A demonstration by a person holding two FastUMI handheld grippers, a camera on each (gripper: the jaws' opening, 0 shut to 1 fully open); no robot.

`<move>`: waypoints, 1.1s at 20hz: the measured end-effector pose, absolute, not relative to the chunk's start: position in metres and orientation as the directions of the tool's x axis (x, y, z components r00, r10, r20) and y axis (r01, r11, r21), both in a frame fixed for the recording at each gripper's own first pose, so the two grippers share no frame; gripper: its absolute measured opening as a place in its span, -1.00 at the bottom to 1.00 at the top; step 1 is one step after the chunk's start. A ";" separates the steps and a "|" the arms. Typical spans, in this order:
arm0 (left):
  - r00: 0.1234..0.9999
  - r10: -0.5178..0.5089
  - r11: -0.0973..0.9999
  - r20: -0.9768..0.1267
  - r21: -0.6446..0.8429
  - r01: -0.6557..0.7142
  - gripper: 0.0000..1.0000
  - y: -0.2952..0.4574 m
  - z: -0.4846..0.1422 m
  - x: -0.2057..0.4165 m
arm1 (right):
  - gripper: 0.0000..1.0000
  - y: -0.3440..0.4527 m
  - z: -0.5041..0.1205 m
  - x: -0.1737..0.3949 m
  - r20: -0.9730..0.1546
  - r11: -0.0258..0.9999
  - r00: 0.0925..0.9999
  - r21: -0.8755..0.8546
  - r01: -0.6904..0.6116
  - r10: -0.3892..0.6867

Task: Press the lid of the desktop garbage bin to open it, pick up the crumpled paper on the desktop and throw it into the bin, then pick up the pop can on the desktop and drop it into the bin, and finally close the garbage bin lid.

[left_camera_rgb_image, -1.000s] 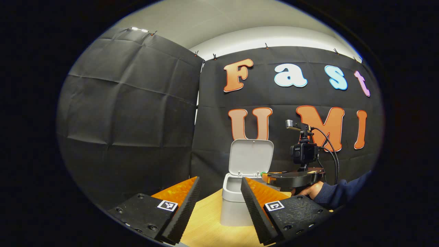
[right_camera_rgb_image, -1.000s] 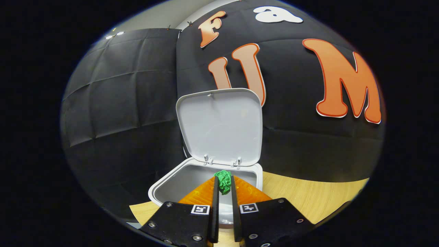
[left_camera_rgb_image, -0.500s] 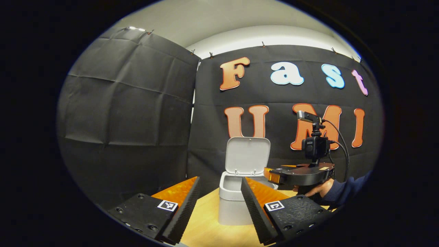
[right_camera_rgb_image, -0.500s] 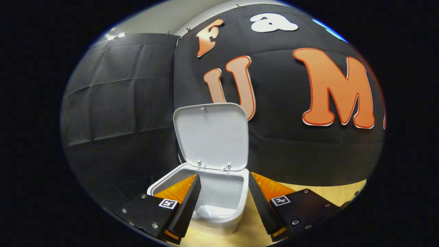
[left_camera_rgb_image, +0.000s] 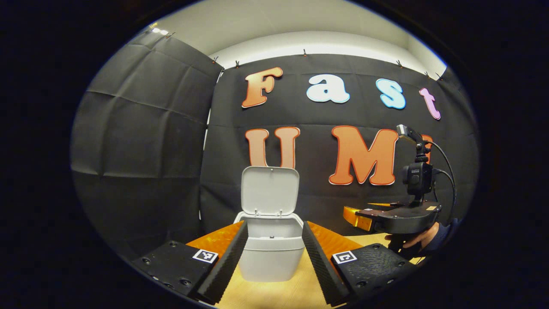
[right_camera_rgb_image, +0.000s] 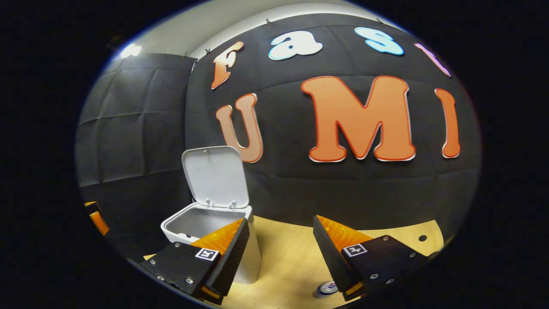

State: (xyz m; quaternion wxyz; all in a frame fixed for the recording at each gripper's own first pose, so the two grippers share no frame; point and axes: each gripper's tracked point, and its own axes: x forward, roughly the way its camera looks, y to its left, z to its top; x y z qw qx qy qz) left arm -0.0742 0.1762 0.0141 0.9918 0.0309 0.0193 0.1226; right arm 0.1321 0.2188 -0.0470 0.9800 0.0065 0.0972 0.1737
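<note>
The grey desktop bin (left_camera_rgb_image: 268, 257) stands on the wooden table with its lid (left_camera_rgb_image: 270, 191) raised upright. My left gripper (left_camera_rgb_image: 275, 224) is open, its fingers framing the bin from the near side without touching it. In the right gripper view the bin (right_camera_rgb_image: 188, 221) sits low on the left, its lid (right_camera_rgb_image: 216, 176) up, and its inside wall shows bare. My right gripper (right_camera_rgb_image: 281, 219) is open and holds nothing, to the right of the bin over the table. The pop can's top (right_camera_rgb_image: 328, 287) peeks out at the bottom, just left of the right finger.
The wooden table (right_camera_rgb_image: 291, 257) runs back to the black cloth wall. The right gripper (left_camera_rgb_image: 358, 214) shows at the right of the left gripper view, held by a hand (left_camera_rgb_image: 411, 242). A finger of the left gripper (right_camera_rgb_image: 96, 216) shows at the left edge of the right gripper view.
The right gripper was shut on a green crumpled paper over the open bin; it opened, the paper left its fingers, and it swung away to the right. The left gripper view shifted, centring the bin.
</note>
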 end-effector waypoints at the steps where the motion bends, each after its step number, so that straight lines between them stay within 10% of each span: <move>1: 0.974 0.223 0.973 -0.034 0.068 -0.221 0.66 0.168 0.013 -0.070 | 0.82 0.207 -0.046 0.129 -0.187 0.946 0.928 0.052 -0.319 0.323; 22: 0.977 -0.185 0.968 -0.109 0.150 0.200 0.87 -0.007 -0.048 -0.011 | 0.87 0.014 -0.012 0.031 -0.117 1.000 0.993 0.008 0.020 -0.019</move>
